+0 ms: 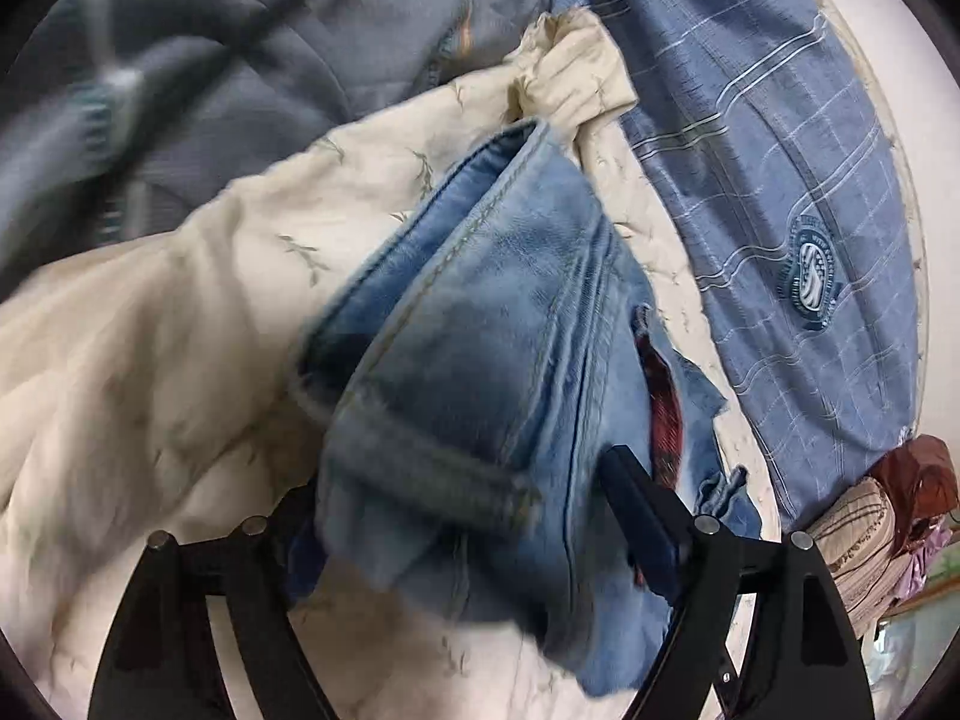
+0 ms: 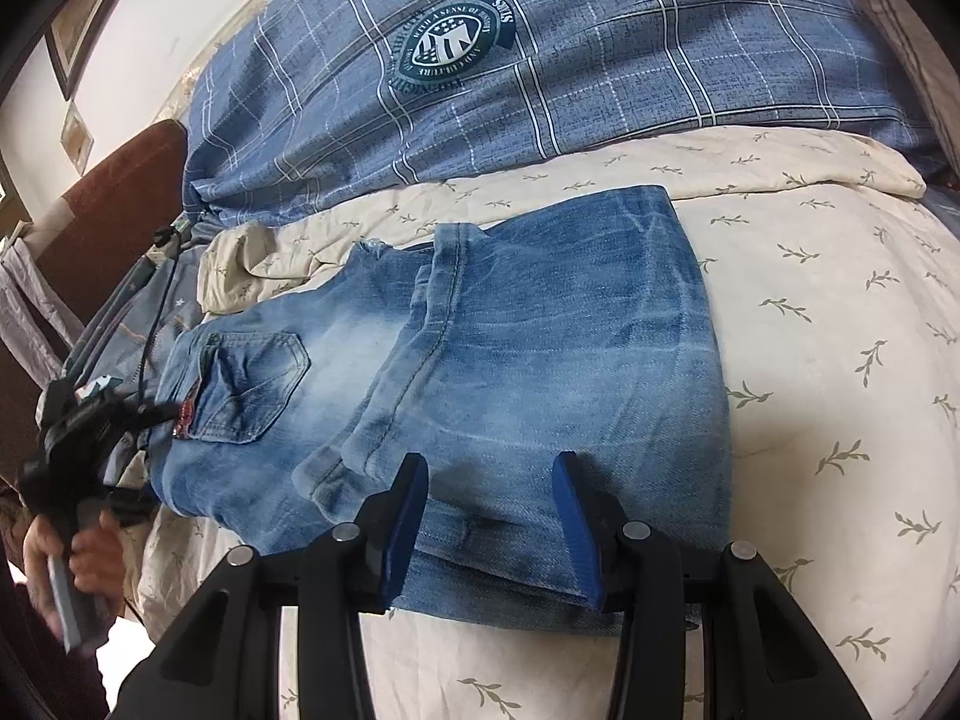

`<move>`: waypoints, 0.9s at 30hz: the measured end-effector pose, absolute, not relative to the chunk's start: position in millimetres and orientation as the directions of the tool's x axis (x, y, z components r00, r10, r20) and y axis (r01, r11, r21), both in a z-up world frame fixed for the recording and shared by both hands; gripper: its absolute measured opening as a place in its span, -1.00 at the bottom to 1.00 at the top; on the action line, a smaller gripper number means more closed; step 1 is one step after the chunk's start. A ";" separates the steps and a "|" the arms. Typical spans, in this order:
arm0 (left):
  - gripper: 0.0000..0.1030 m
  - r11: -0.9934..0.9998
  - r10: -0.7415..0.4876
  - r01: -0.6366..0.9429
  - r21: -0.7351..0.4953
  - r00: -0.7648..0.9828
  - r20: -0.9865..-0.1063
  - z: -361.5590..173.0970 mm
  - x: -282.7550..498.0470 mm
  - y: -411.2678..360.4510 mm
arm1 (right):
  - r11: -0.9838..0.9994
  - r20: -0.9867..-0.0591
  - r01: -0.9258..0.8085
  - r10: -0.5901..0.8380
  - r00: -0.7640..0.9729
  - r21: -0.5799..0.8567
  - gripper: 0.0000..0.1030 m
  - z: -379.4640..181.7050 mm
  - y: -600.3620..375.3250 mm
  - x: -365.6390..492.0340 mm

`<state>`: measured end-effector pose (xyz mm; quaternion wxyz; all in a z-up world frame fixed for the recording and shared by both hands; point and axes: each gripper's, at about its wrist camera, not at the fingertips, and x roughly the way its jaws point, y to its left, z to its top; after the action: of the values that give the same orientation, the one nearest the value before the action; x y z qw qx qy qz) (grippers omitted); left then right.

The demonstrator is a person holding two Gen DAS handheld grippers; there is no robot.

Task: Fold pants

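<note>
Light blue jeans (image 2: 528, 354) lie partly folded on a cream leaf-print quilt (image 2: 840, 360), legs doubled over the seat, back pocket (image 2: 252, 390) to the left. My right gripper (image 2: 492, 516) is open, its blue pads astride the near edge of the folded denim. In the left wrist view the jeans (image 1: 492, 360) hang bunched in front of the camera, waistband and belt loop showing. My left gripper (image 1: 462, 510) has denim between its fingers; its left finger is hidden by cloth, the right finger (image 1: 642, 516) stands apart. The left gripper also shows in the right wrist view (image 2: 78, 438), held by a hand.
A blue plaid cover with a round crest (image 2: 456, 42) lies beyond the quilt. A grey garment with orange stitching (image 1: 270, 60) lies at the far left of the bed. A brown headboard (image 2: 114, 204) and a wall stand behind. Bundled cloths (image 1: 888, 516) sit at the right.
</note>
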<state>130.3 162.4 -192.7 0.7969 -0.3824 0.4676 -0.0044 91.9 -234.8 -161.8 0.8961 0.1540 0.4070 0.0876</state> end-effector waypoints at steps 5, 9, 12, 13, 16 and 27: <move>0.60 0.690 -0.391 -0.320 -0.650 0.590 -0.706 -191.0 130.7 162.9 | 0.941 -0.705 -0.030 0.275 0.653 0.338 -0.09 -162.3 -233.0 94.0; 0.21 0.702 -0.391 -0.299 -0.646 0.597 -0.701 -186.8 127.7 162.3 | 0.945 -0.707 -0.042 0.272 0.653 0.325 -0.09 -162.1 -228.3 96.8; -0.02 0.728 -0.374 -0.281 -0.625 0.602 -0.706 -177.0 124.6 157.4 | 0.951 -0.710 -0.049 0.262 0.654 0.305 -0.09 -162.2 -224.3 98.0; -0.09 0.738 -0.369 -0.273 -0.618 0.603 -0.707 -174.5 125.7 155.1 | 0.952 -0.710 -0.050 0.259 0.654 0.301 -0.09 -162.4 -223.5 98.0; -0.14 0.779 -0.344 -0.240 -0.580 0.610 -0.714 -165.7 125.2 148.5 | 0.952 -0.711 -0.051 0.260 0.654 0.302 -0.09 -162.8 -223.6 98.4; 0.12 0.790 -0.359 -0.230 -0.568 0.578 -0.733 -181.2 138.7 138.6 | 0.950 -0.709 -0.052 0.267 0.653 0.309 -0.09 -162.6 -228.1 96.7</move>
<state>138.7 138.6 -181.2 0.8281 -0.3214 0.4577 -0.0388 96.7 -228.1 -162.6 0.8994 0.1315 0.4073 0.0887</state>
